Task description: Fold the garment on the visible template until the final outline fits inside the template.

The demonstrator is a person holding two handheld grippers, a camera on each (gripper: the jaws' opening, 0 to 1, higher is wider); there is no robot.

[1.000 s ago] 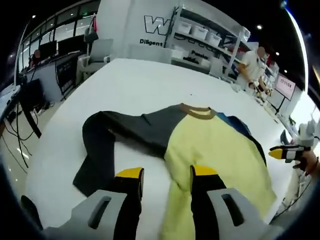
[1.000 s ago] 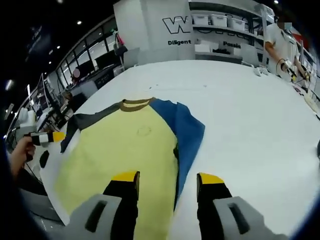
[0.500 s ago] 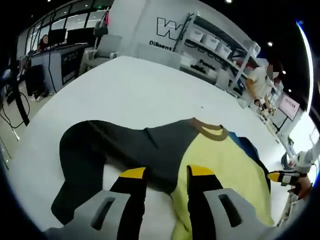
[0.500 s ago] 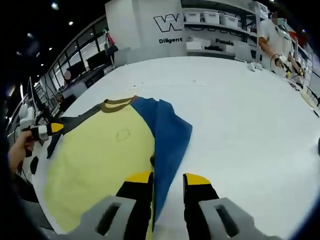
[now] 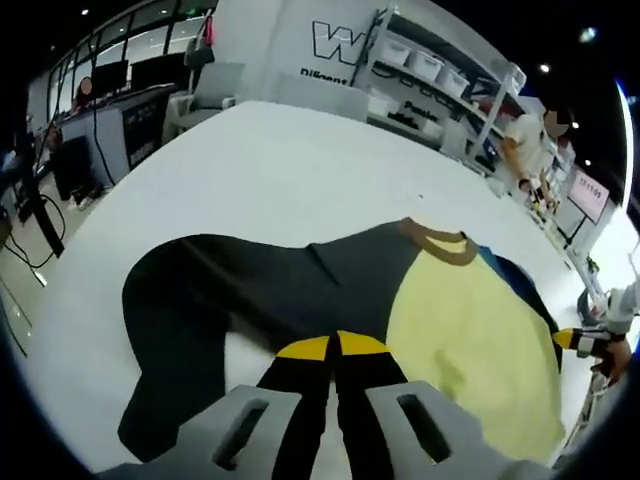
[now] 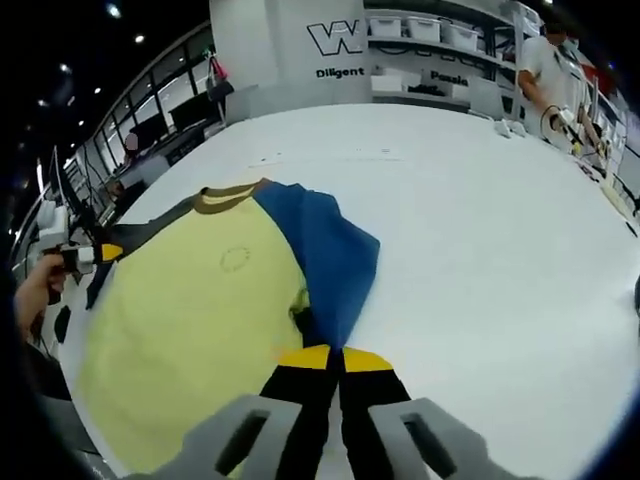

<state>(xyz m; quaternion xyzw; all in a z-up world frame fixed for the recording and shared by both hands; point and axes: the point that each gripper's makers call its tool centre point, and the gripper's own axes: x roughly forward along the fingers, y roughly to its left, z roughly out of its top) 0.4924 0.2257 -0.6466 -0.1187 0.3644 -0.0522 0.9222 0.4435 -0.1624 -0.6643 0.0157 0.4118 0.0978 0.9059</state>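
Jaws of the left gripper [image 5: 333, 347] pinch the dark sleeve [image 5: 200, 300] of the garment [image 5: 470, 330] lying on the white table [image 5: 270, 170]; the right gripper [image 6: 335, 358] clamps its blue sleeve [image 6: 325, 260], both held low.

I'm at a big white table [image 5: 300, 170] in a dim room w/ a black ceiling and small spot lights [image 6: 116, 11]. Ahead stands a white wall [image 6: 270, 40] w/ dark lettering, "W" up top and "Diligent" under it. Right of that, metal shelves [image 5: 440, 75] carry white bins [image 6: 430, 28]. To my left there's a row of windows [image 5: 150, 15], then desks w/ monitors [image 5: 105, 75] and a grey chair [image 5: 215, 85]; cables hang off the desk edge. A person in white [image 6: 545, 70] stands at the table's far right. A red-lettered screen [image 5: 588, 192] glows further right.
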